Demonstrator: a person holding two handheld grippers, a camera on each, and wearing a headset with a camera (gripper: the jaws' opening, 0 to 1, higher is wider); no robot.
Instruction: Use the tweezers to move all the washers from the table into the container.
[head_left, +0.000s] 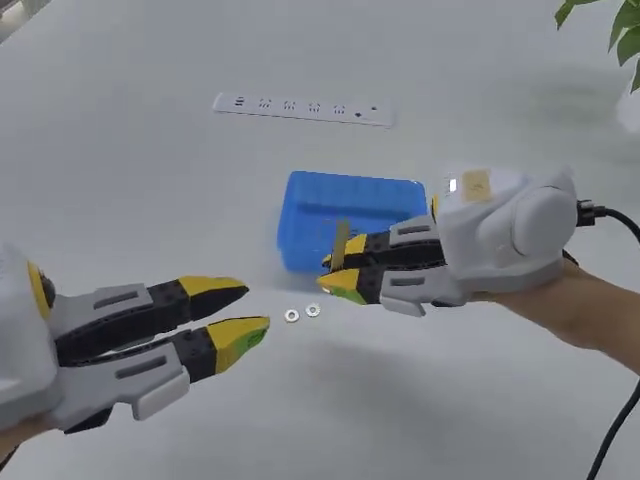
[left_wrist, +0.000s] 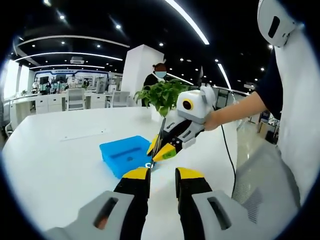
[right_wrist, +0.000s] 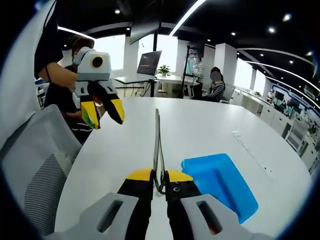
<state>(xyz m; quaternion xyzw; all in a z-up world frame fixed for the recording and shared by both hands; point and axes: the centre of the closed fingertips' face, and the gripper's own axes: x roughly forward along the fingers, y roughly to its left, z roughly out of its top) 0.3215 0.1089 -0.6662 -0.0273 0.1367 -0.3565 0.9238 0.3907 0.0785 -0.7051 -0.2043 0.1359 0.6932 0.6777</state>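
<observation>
Two small metal washers (head_left: 291, 316) (head_left: 313, 310) lie side by side on the white table, just in front of the blue container (head_left: 350, 215). My right gripper (head_left: 323, 277) hovers above and right of them, shut on thin tweezers (head_left: 341, 245) that stick out past its jaws (right_wrist: 157, 145). My left gripper (head_left: 257, 307) is at the lower left, open and holding nothing, with its tips a short way left of the washers. In the left gripper view the right gripper (left_wrist: 170, 142) and the tweezers (left_wrist: 159, 140) hang over the container's near corner (left_wrist: 125, 155).
A white power strip (head_left: 300, 108) lies at the back of the table. Plant leaves (head_left: 620, 30) reach in at the top right. A black cable (head_left: 620, 400) trails from the right gripper. An office chair (right_wrist: 35, 170) stands at the table edge.
</observation>
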